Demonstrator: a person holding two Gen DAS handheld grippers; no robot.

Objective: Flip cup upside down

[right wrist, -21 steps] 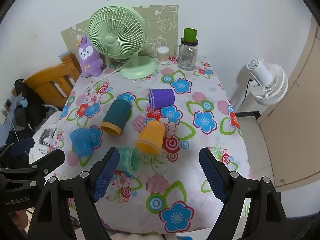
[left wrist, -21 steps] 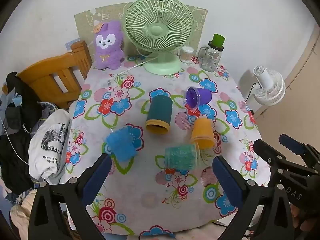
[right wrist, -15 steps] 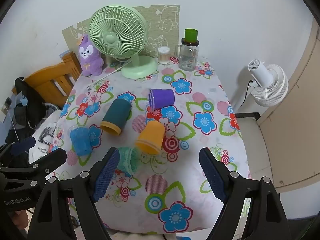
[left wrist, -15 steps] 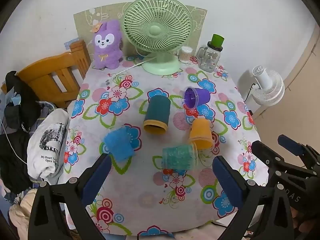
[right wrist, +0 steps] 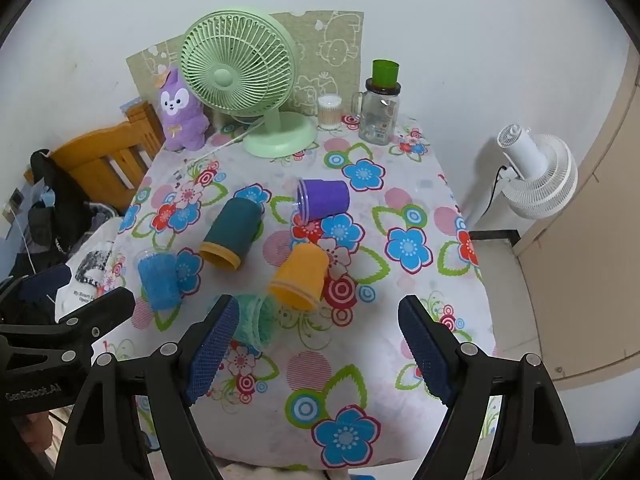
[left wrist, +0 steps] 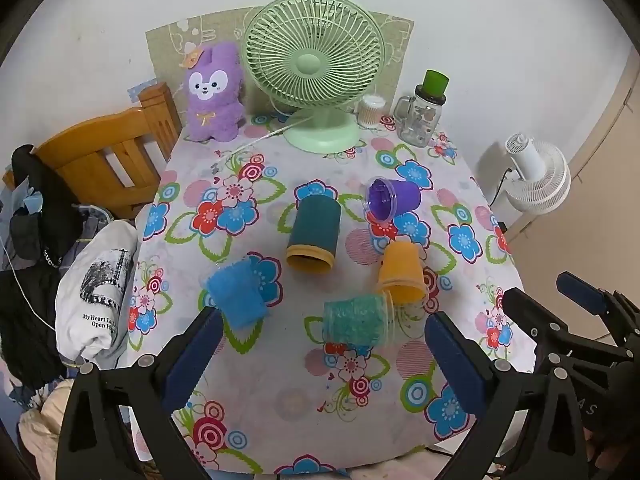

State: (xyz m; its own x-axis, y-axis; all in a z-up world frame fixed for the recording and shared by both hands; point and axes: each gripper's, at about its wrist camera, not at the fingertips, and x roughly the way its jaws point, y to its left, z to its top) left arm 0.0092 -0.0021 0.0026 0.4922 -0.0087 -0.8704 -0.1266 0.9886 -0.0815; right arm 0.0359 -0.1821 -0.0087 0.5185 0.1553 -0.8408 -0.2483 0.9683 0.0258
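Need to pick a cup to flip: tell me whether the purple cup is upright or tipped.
Tipped. The purple cup lies on its side on the table; in the left wrist view its open mouth faces sideways, showing the inside.

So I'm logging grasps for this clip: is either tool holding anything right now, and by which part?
Nothing is held. The left tool and right tool are both open above the table, with no cup gripped.

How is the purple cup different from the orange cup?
The purple cup is see-through at its rim, while the orange cup looks solid. The purple cup lies farther back, nearer the green fan; the orange cup lies nearer the grippers. The purple cup's mouth points left, and the orange cup's mouth points toward the camera. Both lie on their sides on the flowered tablecloth.
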